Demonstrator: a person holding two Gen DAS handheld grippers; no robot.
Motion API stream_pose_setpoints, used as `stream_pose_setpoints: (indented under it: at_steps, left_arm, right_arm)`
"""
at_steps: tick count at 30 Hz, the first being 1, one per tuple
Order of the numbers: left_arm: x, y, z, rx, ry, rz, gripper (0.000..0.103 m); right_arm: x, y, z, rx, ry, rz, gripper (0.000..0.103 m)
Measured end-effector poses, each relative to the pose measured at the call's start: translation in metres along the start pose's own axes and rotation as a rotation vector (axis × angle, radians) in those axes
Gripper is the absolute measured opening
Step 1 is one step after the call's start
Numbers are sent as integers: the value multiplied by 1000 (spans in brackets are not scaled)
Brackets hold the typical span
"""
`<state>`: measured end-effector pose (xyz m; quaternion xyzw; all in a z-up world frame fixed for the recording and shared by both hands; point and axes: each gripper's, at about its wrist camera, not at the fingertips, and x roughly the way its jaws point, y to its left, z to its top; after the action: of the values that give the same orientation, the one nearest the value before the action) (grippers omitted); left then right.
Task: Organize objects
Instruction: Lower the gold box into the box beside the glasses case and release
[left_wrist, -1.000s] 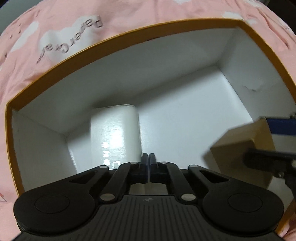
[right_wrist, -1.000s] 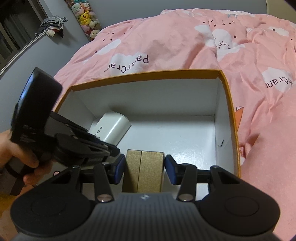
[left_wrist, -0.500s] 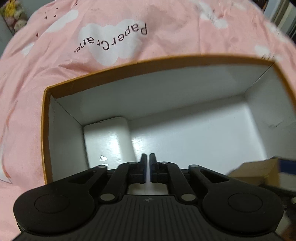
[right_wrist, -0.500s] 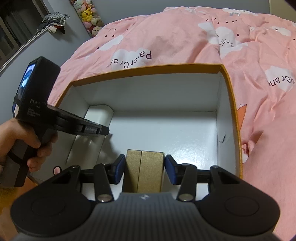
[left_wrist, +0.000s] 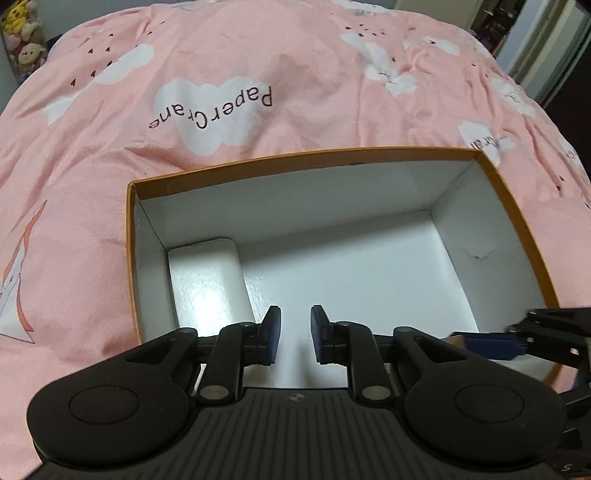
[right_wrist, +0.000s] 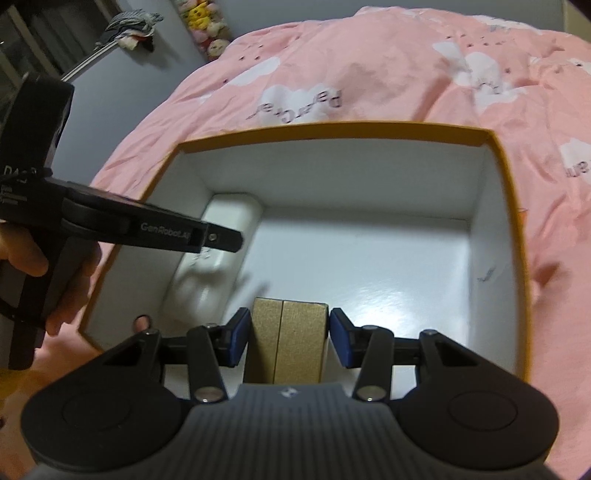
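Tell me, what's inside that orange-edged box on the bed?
The box holds one white oblong item lying along its left wall. The rest of the floor looks bare, though both grippers hide the near edge.

The left gripper (left_wrist: 295, 334) points steeply down, its jaws opening with nothing between them; a hand (right_wrist: 26, 258) grips its handle. The right gripper (right_wrist: 289, 338) angles down, pads clamped on a box (right_wrist: 291, 341).

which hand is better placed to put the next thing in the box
Right. The right gripper already holds the brown box over the orange box; the left gripper is empty, jaws opening, white item already inside.
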<state>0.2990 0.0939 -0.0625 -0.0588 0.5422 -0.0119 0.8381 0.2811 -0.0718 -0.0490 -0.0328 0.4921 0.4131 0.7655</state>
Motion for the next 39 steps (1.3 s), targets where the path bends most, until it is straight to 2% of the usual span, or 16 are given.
stream_pose_setpoints:
  at_steps: [5,7,11,16,20,23,26,33,39]
  left_arm:
    - [-22,4,-11,22,8,-40,25]
    - [-35,5,-19,44,-3,-46,27]
    - [-61,14,-34,5,-26,-51,28]
    - [-96,22,-52,-24,-27,21,28]
    - [-104,28,-62,-58,13,56,28]
    - [-103,31,-69,-64,17,89,28]
    - [-98,36,-75,-95,18,85,28]
    - [-93,45,-86,-169,7,31,30]
    - [-89,46,-88,-176,7,28,31]
  right_arm:
    - [11,17,13,-41,57,115,49]
    - [17,27,16,-99,78,156,49]
    - [31,47,23,-270,130,173,49]
    - [46,65,34,-519,222,240,49]
    - [55,82,38,-748,276,307,49]
    - [63,90,43,-835,327,361,48]
    - [68,99,45,-918,354,411,48]
    - [79,109,45,-971,410,444,49]
    - [96,106,49,-877,467,443,50]
